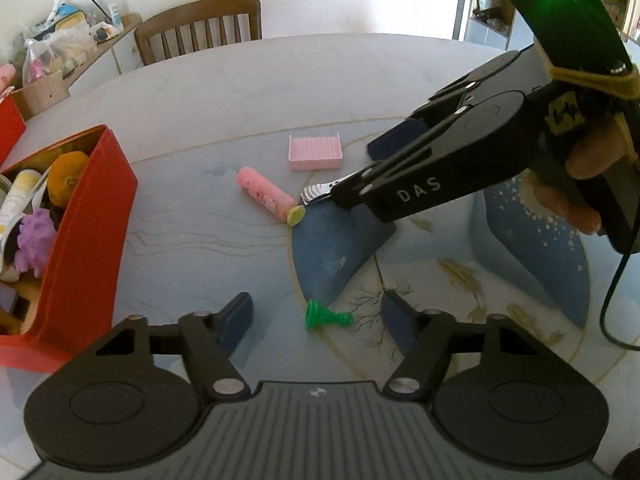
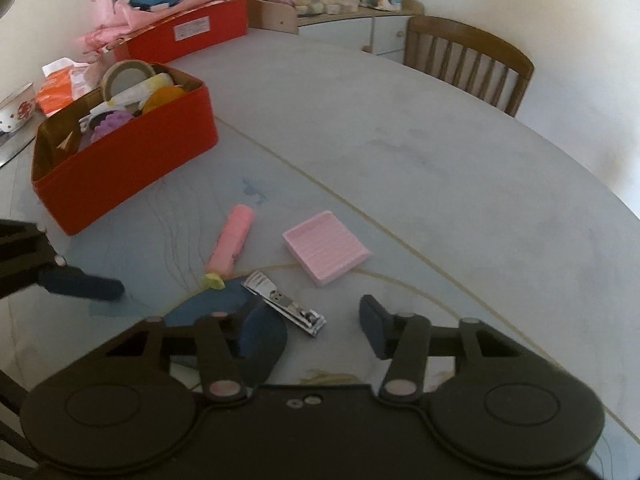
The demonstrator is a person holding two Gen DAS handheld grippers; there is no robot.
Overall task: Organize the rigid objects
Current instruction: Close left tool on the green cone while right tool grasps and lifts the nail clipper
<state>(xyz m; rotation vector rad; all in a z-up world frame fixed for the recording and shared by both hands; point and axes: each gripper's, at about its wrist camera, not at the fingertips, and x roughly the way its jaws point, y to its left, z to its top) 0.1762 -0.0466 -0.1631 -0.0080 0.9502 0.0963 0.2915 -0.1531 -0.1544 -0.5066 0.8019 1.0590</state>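
The left tool (image 1: 316, 318) is spread wide and grips nothing; a green chess pawn (image 1: 326, 317) lies on its side on the bench (image 1: 248, 92) between its fingers. The right tool (image 2: 316, 322) is likewise spread, its two pads low over the bench on either side of a chrome nail clipper (image 2: 285, 303), not closed on it. In the left wrist view the right tool enters from 3 o'clock, and only the ridged end of the nail clipper (image 1: 318, 192) shows at its tip. A pink tube with a yellow-green cap (image 2: 231, 248) lies at 10 o'clock from the clipper, cap end nearest it; whether they touch cannot be told. A pink ribbed block (image 2: 326, 246) lies flat at 1 o'clock from the clipper, apart from it. A red box (image 2: 132, 164) stands at 10 o'clock in the right wrist view, well apart from the loose items, and holds a tape roll (image 2: 124, 76), a purple spiky item (image 2: 110, 125) and an orange item (image 2: 162, 98). A wooden chair (image 1: 200, 28) stands at the far edge of the bench.
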